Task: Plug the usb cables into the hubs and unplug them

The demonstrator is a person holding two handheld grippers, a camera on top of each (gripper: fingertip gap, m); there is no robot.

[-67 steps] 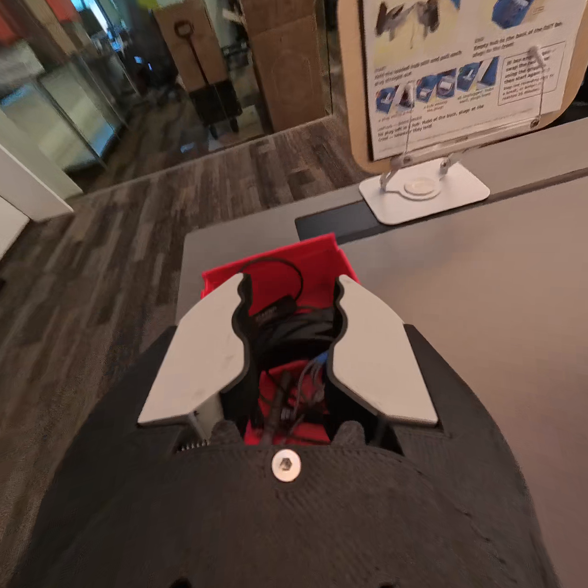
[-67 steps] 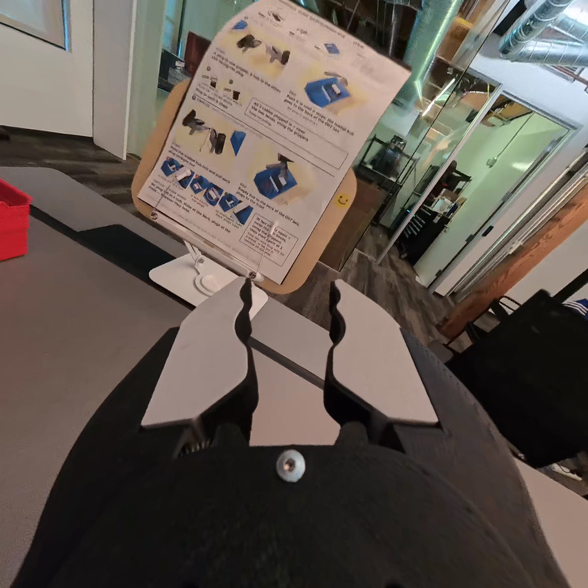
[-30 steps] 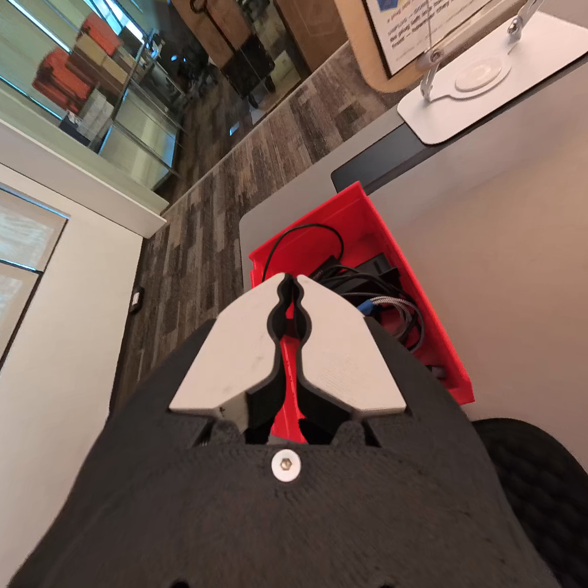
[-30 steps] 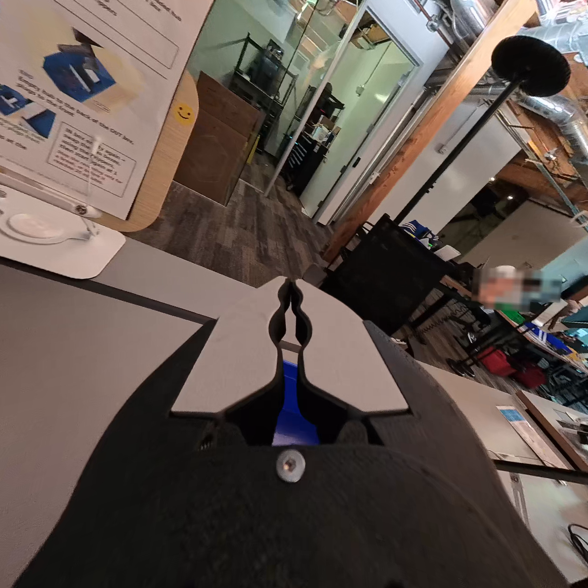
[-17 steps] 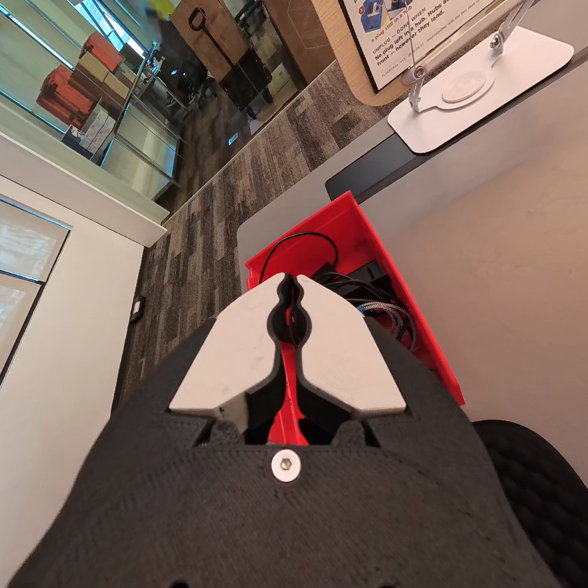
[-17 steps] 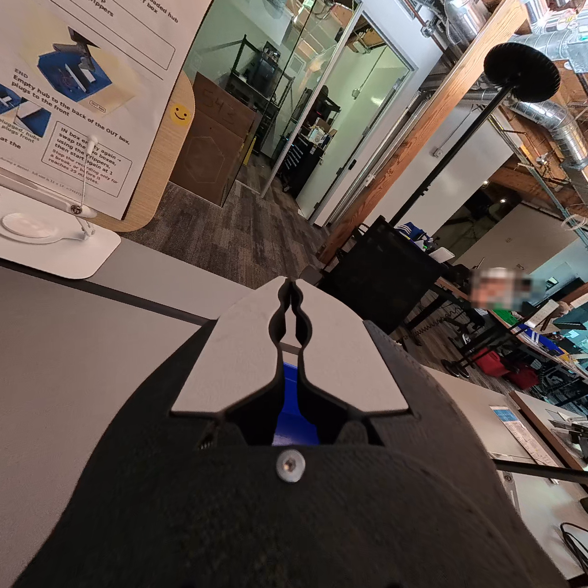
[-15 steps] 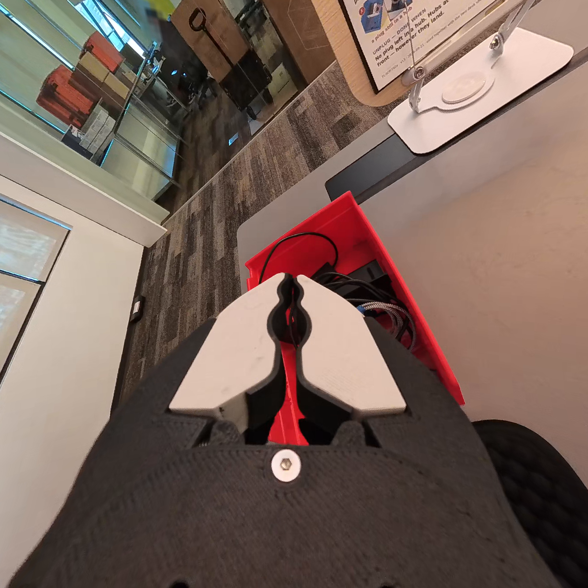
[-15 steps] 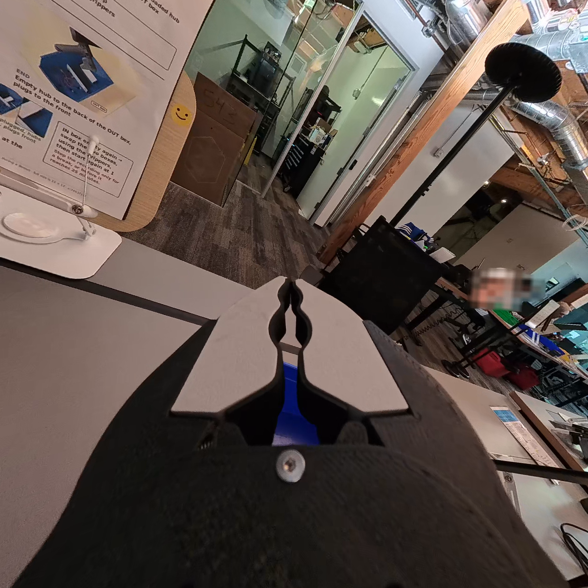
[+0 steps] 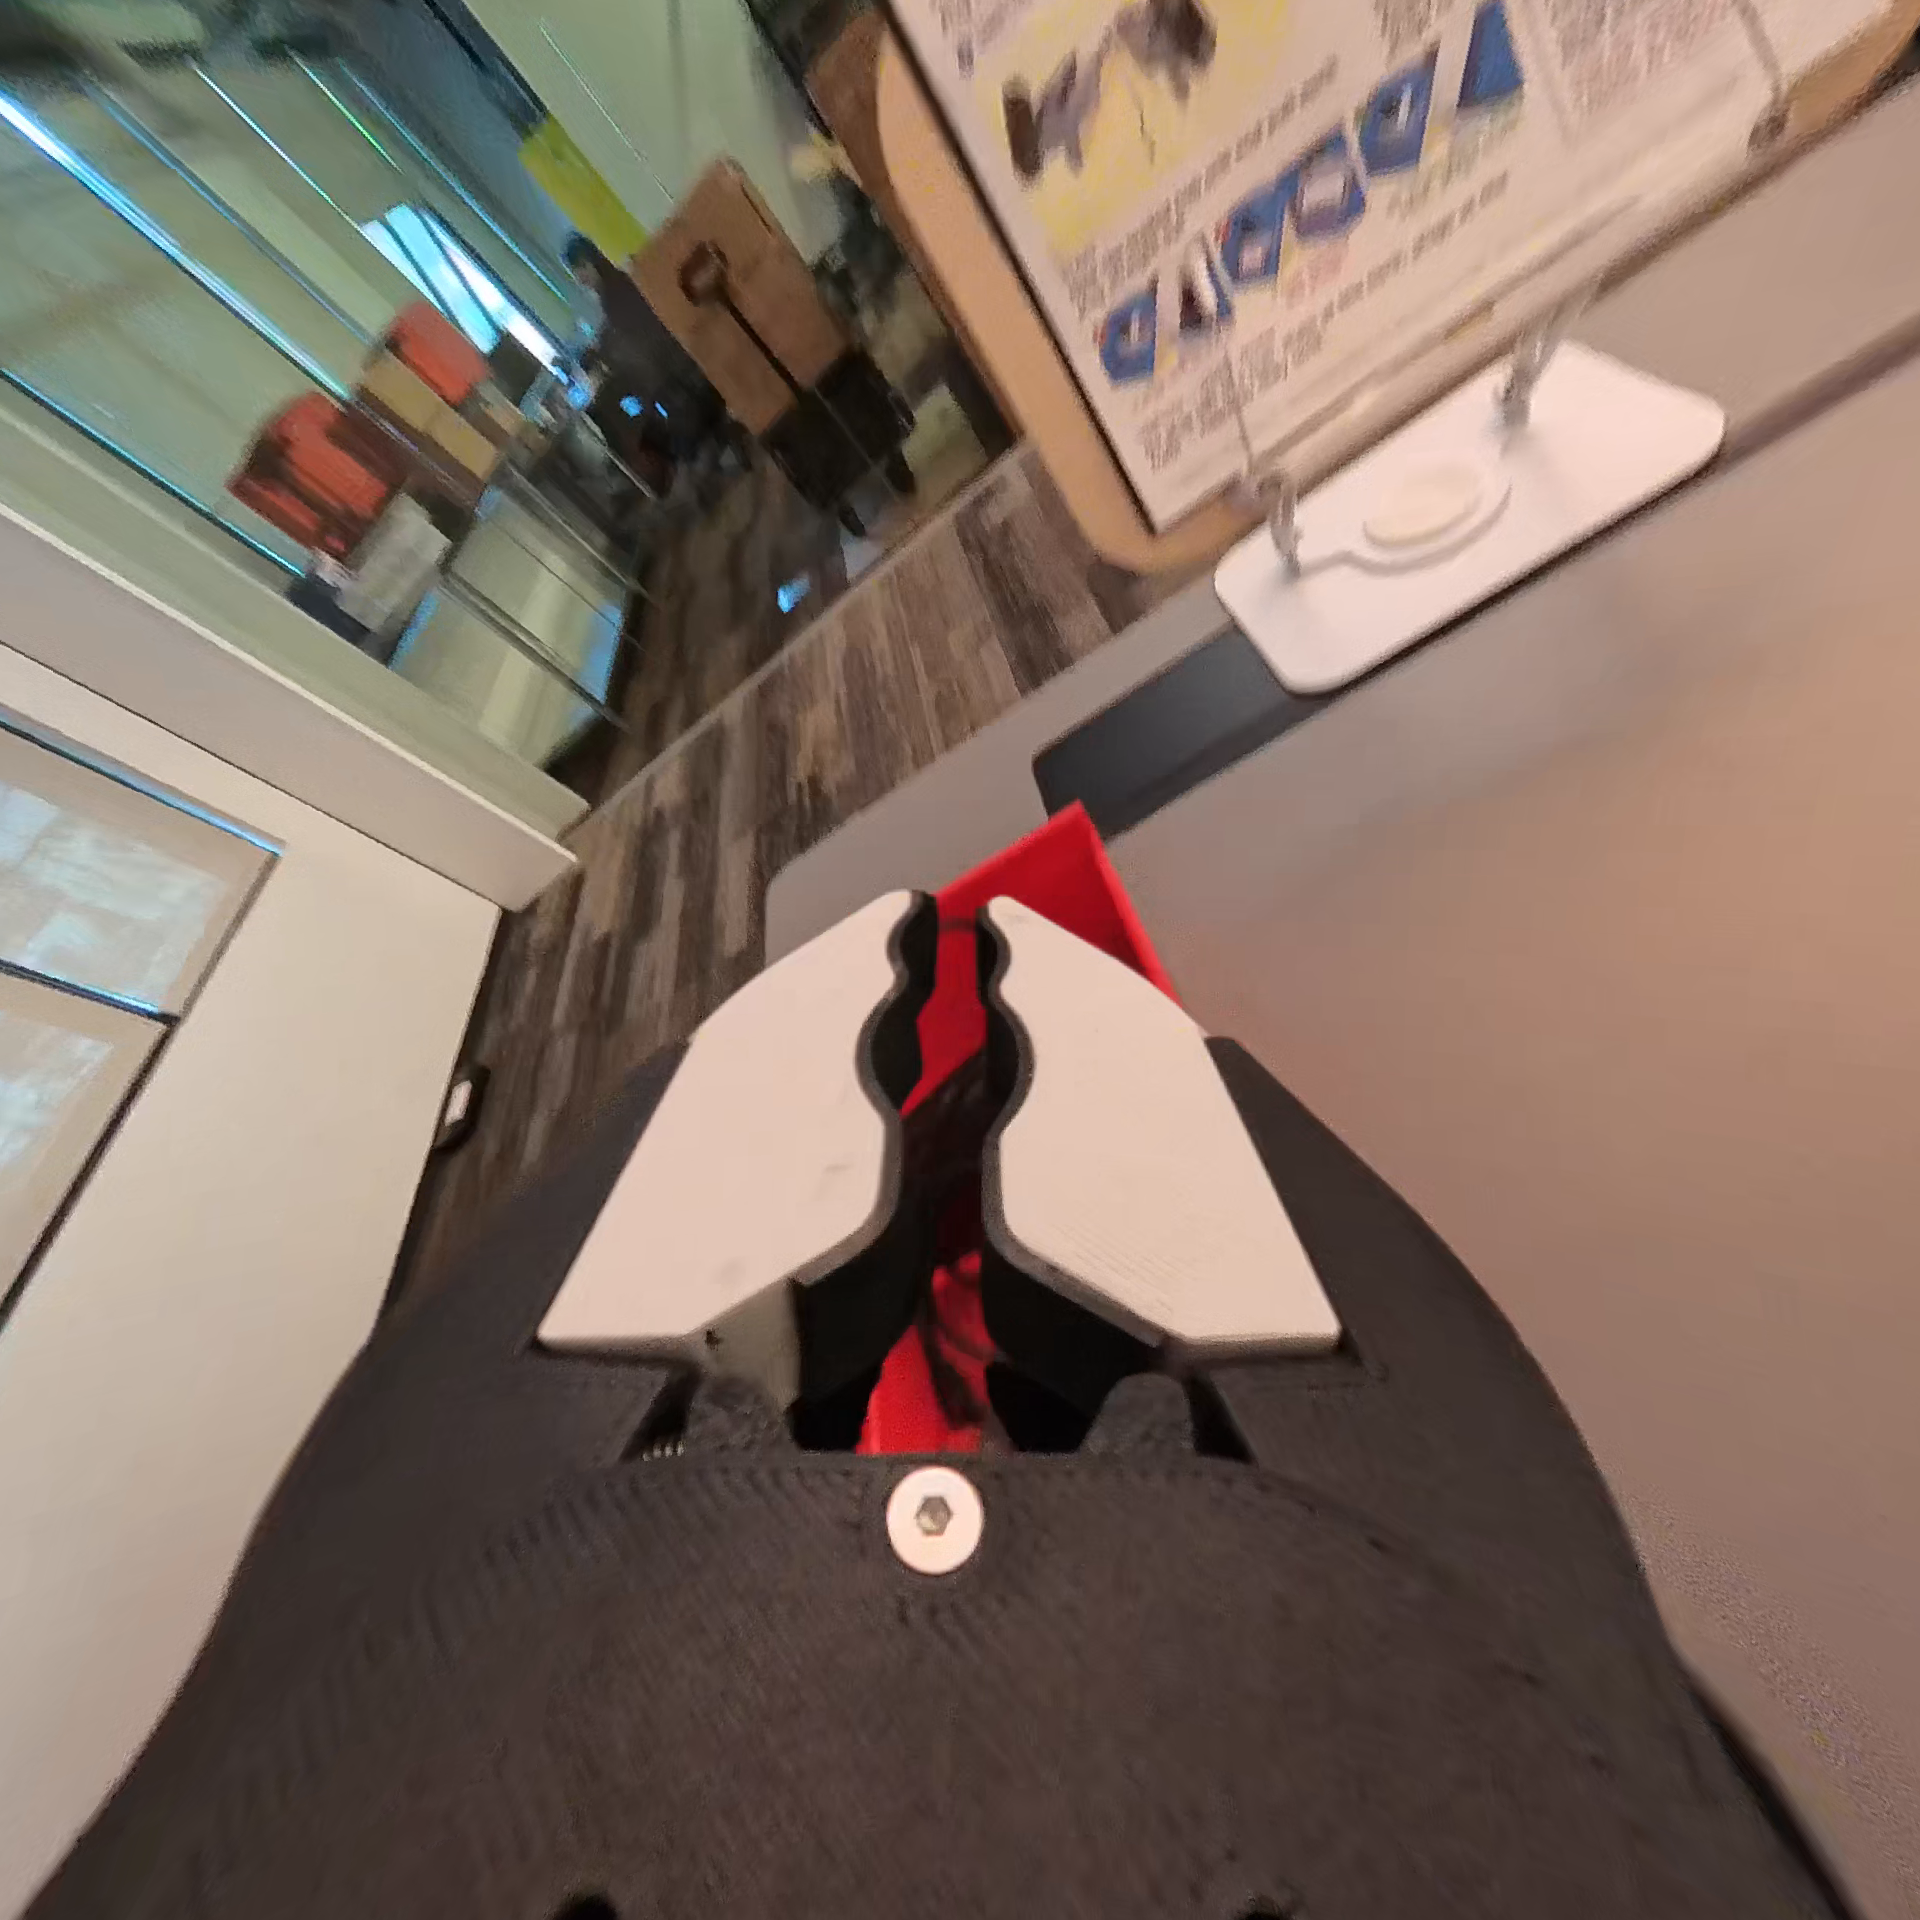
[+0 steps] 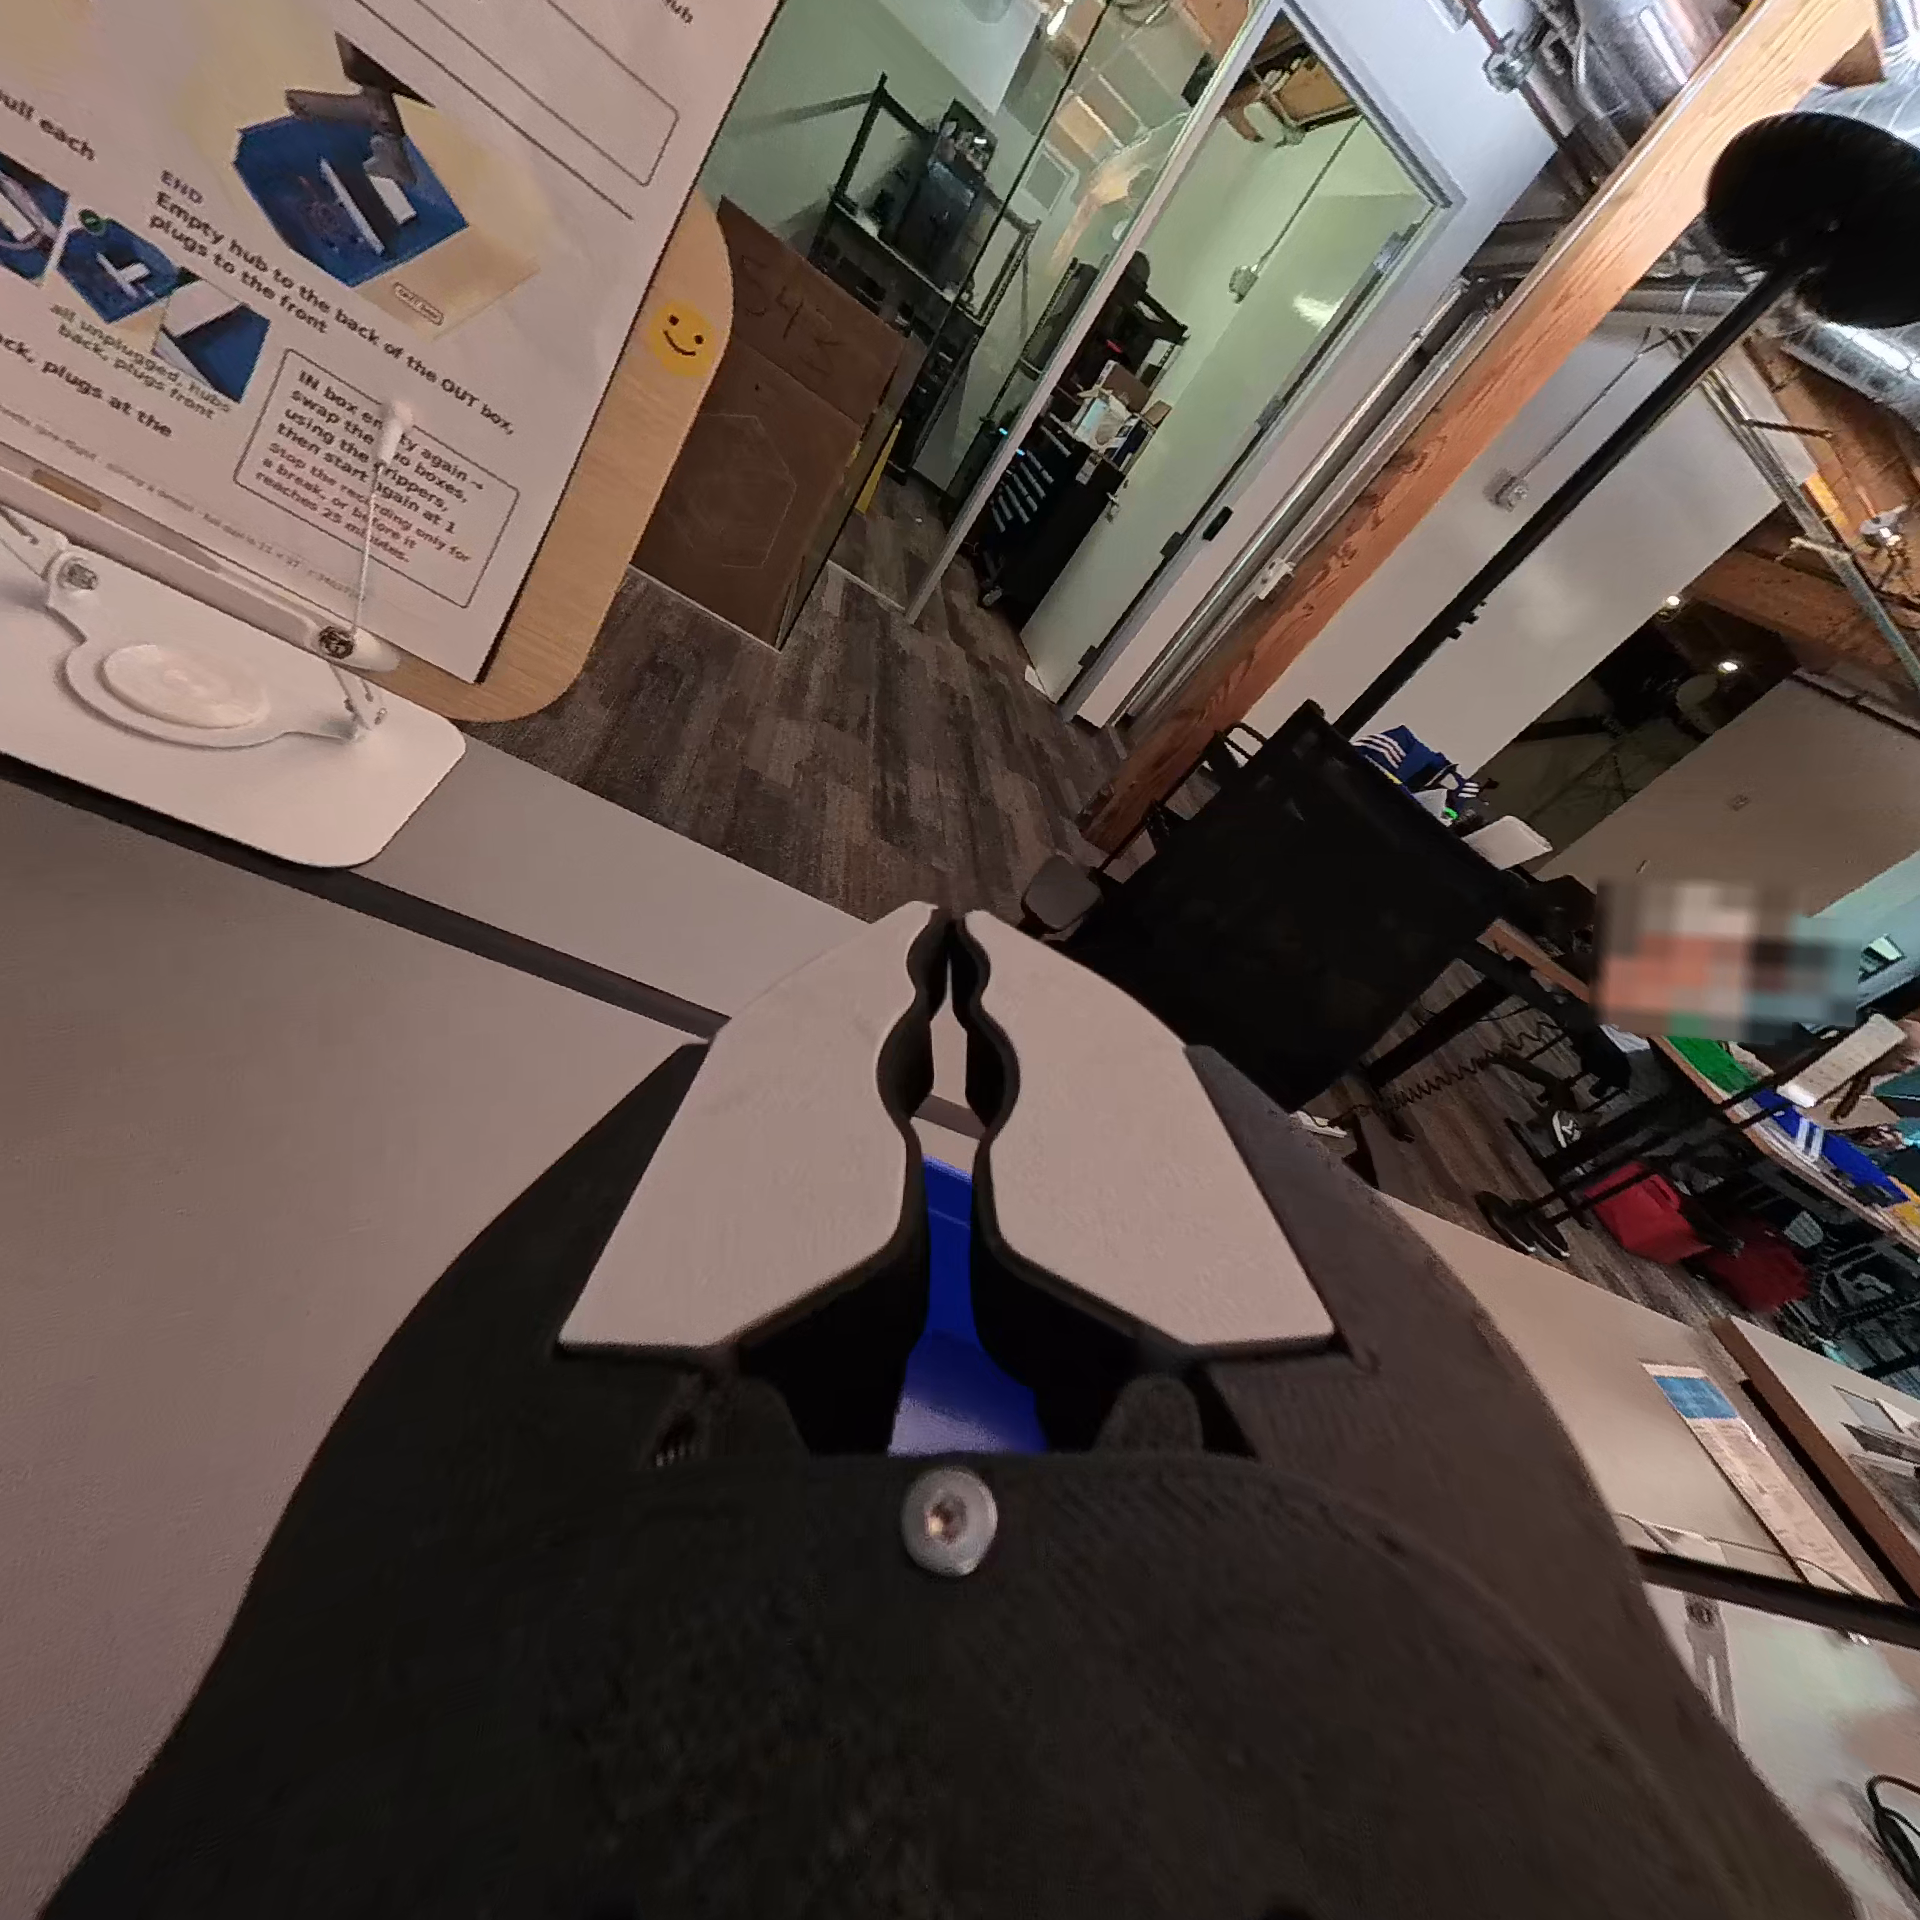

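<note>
In the left wrist view my left gripper (image 9: 953, 906) hangs over a red bin (image 9: 1070, 883) at the table's left end. Its jaws stand a little apart and hold nothing. The fingers (image 9: 790, 1132) hide most of the bin, and dark cables (image 9: 948, 1127) in it show through the gap. The view is blurred. In the right wrist view my right gripper (image 10: 951, 925) is shut and empty, tips touching, above the grey table (image 10: 312, 1091). A blue bin (image 10: 951, 1268) shows only through the gap behind its fingers. No hub is visible.
A white sign stand (image 9: 1455, 520) with an instruction sheet (image 10: 343, 260) stands at the table's far edge. Beyond the edge is wood-pattern floor (image 10: 831, 748). A black mesh cart (image 10: 1278, 935) and further desks lie to the right.
My left gripper has moved forward over the red bin, which is now mostly hidden behind the fingers, and its jaws have parted slightly. The right gripper has barely moved and stays shut.
</note>
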